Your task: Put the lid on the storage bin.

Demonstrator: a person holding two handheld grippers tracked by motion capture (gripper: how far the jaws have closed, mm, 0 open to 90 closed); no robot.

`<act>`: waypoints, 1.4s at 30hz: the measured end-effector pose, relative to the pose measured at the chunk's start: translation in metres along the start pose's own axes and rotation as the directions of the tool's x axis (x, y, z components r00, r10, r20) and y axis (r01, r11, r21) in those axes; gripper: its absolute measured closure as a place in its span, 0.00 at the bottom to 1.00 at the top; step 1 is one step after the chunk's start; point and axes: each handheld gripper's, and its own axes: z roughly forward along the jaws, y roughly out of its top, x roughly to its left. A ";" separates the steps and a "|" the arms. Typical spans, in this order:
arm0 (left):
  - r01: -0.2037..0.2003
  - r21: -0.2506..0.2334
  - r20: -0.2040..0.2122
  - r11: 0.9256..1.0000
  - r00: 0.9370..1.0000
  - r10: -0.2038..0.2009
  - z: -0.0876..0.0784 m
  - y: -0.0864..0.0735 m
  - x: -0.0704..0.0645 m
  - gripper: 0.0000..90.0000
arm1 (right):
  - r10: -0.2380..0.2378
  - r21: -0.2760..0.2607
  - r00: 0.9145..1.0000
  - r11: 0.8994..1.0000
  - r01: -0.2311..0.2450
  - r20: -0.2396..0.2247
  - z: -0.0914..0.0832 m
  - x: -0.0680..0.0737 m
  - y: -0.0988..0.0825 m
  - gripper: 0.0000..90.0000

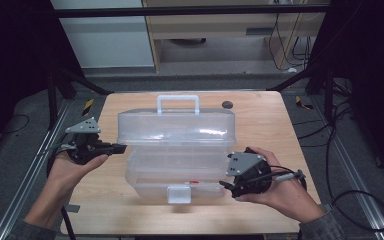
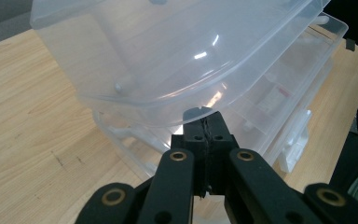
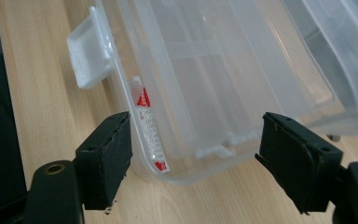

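Right tongs (image 3: 193,161) agape — red-white label (image 3: 145,125), print unreadable.

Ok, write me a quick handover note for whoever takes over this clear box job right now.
Left hand-held gripper: shut, tips at the raised lid's edge; whether they pinch it is unclear.
Right hand-held gripper: jaws open, either side of the box base's near corner, not pressing it.
Box sits mid-table, lid partly up, white front latch undone.
Done: unlatched, lid lifted.
Left, probably: finish opening the lid.

Glossy clear plastic box (image 1: 177,150) on matt wooden table (image 1: 265,125).
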 end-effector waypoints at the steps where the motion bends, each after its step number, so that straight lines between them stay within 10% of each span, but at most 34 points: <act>1: -0.003 0.000 -0.002 1.000 1.000 0.003 0.000 -0.001 -0.001 1.00 | 0.006 0.003 1.000 1.000 -0.006 0.006 -0.002 -0.001 -0.003 0.27; 42: -0.012 -0.021 -0.006 1.000 1.000 0.012 0.012 -0.049 -0.012 1.00 | 0.168 0.107 0.971 0.977 -0.187 0.168 -0.003 -0.034 -0.069 0.23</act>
